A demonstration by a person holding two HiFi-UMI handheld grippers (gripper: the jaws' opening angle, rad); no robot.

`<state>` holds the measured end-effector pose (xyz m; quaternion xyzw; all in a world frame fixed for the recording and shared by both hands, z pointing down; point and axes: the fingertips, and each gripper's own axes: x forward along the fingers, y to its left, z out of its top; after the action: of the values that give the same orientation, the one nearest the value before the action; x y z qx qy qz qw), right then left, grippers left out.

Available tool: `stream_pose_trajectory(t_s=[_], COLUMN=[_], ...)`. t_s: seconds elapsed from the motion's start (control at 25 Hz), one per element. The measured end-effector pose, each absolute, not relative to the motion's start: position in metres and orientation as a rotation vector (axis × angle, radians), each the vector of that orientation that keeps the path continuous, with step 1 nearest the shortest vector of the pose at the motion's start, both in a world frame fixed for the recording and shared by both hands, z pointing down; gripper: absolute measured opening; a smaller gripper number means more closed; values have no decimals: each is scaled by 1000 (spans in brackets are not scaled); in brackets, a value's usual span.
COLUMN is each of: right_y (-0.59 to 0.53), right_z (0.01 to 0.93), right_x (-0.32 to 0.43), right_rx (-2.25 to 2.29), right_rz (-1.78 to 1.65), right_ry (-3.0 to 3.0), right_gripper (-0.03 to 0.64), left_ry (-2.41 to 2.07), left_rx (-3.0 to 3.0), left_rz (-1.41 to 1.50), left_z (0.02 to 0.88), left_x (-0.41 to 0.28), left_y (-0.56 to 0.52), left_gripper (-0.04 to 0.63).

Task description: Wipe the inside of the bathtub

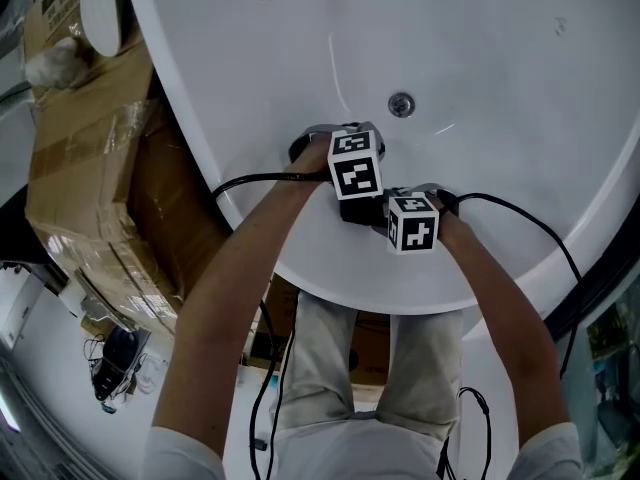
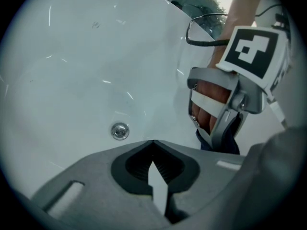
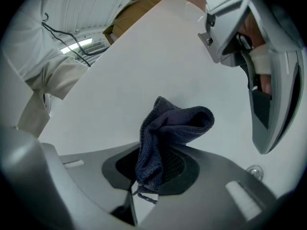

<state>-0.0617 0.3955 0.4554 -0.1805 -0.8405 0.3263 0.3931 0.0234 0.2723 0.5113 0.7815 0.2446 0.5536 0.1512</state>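
While my right hand-held gripper (image 3: 151, 147) clamps a dark cloth (image 3: 177, 123), my left hand-held gripper (image 2: 152, 143) sits closed, the bathtub (image 2: 86, 66) drain (image 2: 119, 131) just ahead.

Looking steeply down from the head onto the bathtub (image 1: 480, 48). Riding close behind the left claw (image 2: 153, 150) and right claw (image 3: 146, 166), facing across the basin. Sharing the drain (image 1: 401, 104) in all three.
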Motion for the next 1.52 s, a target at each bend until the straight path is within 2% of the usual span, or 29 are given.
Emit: stream_pose_trajectory(t_s=[0.64,1.08,1.52], right_y=[429,437,372], right_z=[372,289,361], right_x=[-61,-43,-2], right_rx=[-674,-1006,-820], right_rz=[833,1056,865], right_ry=[-2195,-2261,-2193], right_gripper=[71,71,71], left_ry=[791,705,596], left_rx=[2296,2309,2312], left_rz=[1592,1567,1614], left_z=[496,499,514], left_x=[18,26,22], left_y=[298,284,263], left_gripper=[-2,-2,-2])
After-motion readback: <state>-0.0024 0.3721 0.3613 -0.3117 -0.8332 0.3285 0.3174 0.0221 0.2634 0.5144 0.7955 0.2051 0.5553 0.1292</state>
